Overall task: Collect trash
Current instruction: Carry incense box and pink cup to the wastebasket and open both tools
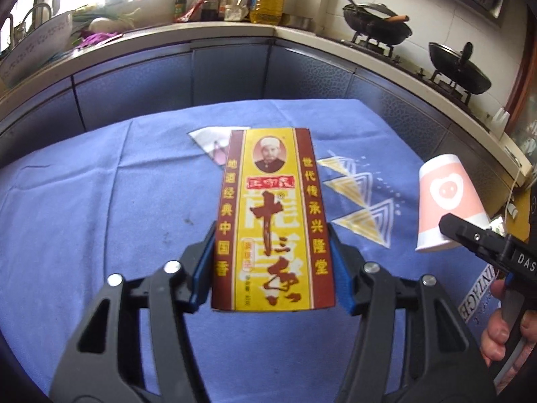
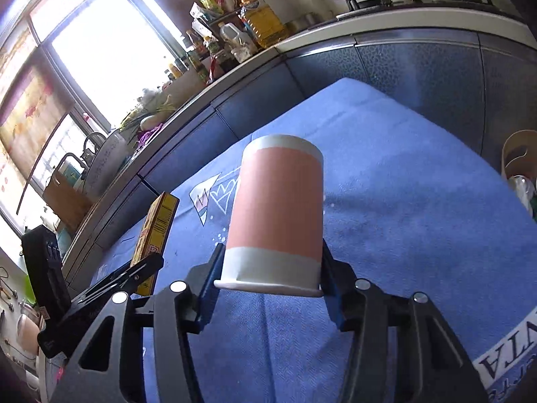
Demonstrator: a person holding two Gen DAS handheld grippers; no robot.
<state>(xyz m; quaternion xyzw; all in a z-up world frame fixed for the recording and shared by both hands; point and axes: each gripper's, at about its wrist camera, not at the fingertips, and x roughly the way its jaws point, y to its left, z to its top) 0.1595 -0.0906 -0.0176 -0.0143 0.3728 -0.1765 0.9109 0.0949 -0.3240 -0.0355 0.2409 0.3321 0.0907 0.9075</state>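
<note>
Left tool (image 1: 272,252) pinches the yellow seasoning box (image 1: 272,208); right tool (image 2: 272,268) pinches the pink paper cup (image 2: 278,208). Both await binning; a paper scrap (image 1: 211,144), at 11 o'clock, remains on the worktop (image 1: 100,184).

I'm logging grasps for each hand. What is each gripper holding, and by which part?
The left gripper clamps the yellow spice box by its long side edges near the lower end. The right gripper grips the pink paper cup by its sides near the rim.
</note>
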